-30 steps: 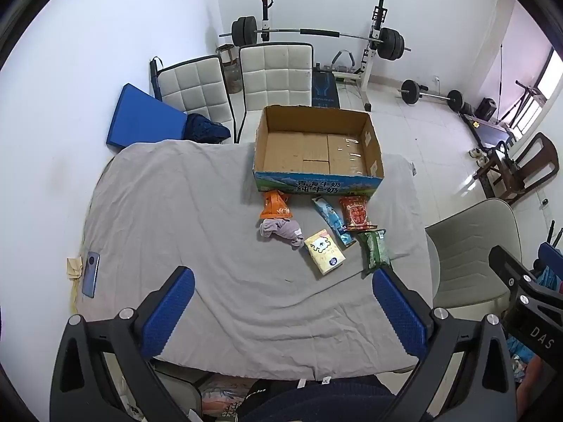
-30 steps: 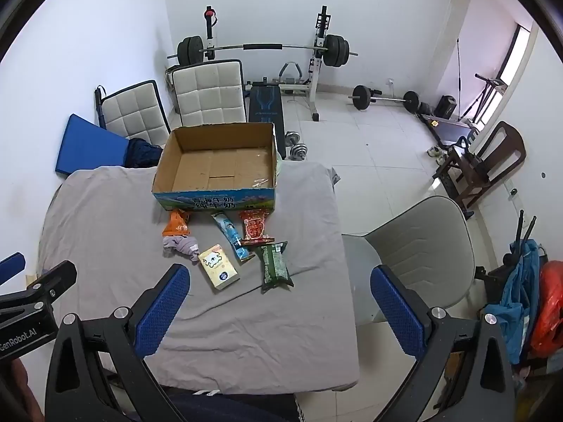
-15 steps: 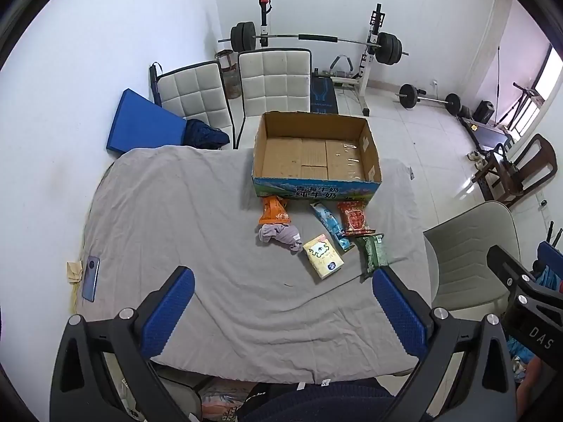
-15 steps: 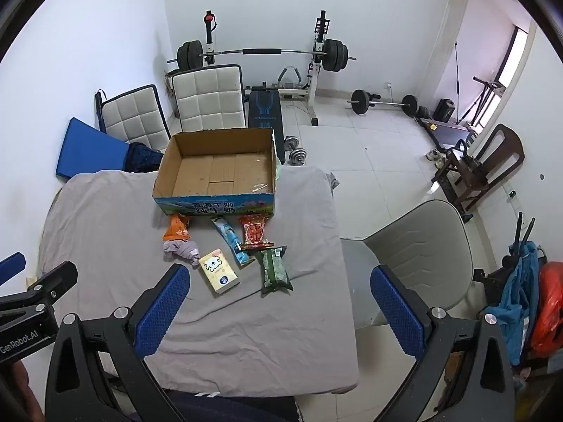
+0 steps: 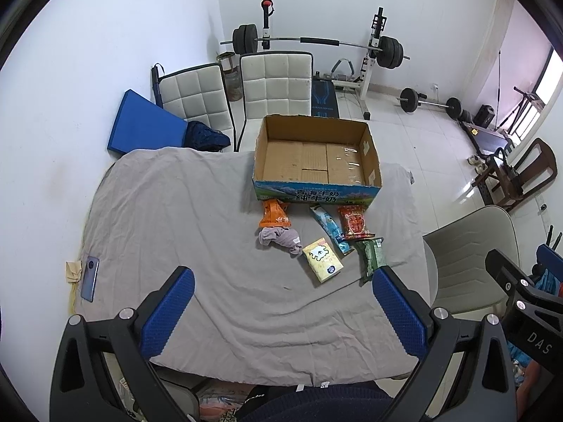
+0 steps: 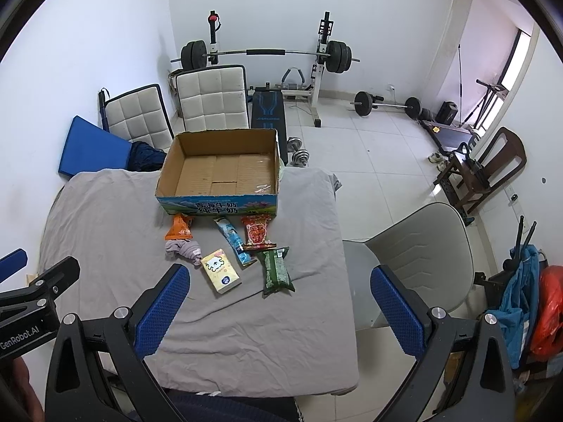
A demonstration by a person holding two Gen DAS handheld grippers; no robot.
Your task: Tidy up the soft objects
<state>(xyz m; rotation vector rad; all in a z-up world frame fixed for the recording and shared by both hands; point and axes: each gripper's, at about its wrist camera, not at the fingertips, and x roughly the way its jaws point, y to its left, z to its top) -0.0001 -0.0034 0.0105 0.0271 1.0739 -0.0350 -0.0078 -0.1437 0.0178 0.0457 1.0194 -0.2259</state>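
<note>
An empty cardboard box [image 5: 316, 179] [image 6: 218, 190] stands at the far side of a table under a grey cloth [image 5: 176, 218] [image 6: 105, 225]. In front of it lie an orange snack bag [image 5: 274, 212] [image 6: 180, 228], a crumpled purple cloth [image 5: 279, 237] [image 6: 183, 249], a yellow tissue pack [image 5: 322, 259] [image 6: 221, 270], a blue packet [image 5: 330, 227] [image 6: 233, 238], a red packet [image 5: 354, 221] [image 6: 257, 232] and a green packet [image 5: 371, 258] [image 6: 276, 270]. My left gripper [image 5: 281, 313] and right gripper [image 6: 278, 313] are open and empty, high above the near table edge.
A phone [image 5: 89, 277] lies at the table's left edge. A beige chair [image 6: 422, 256] stands right of the table, two white chairs [image 5: 246, 95] and a blue mat [image 5: 144, 126] behind it. Weight equipment [image 6: 264, 56] lines the back wall.
Both grippers have drawn back and up a little, so the table and objects look slightly farther away. Nothing on the table has moved.
</note>
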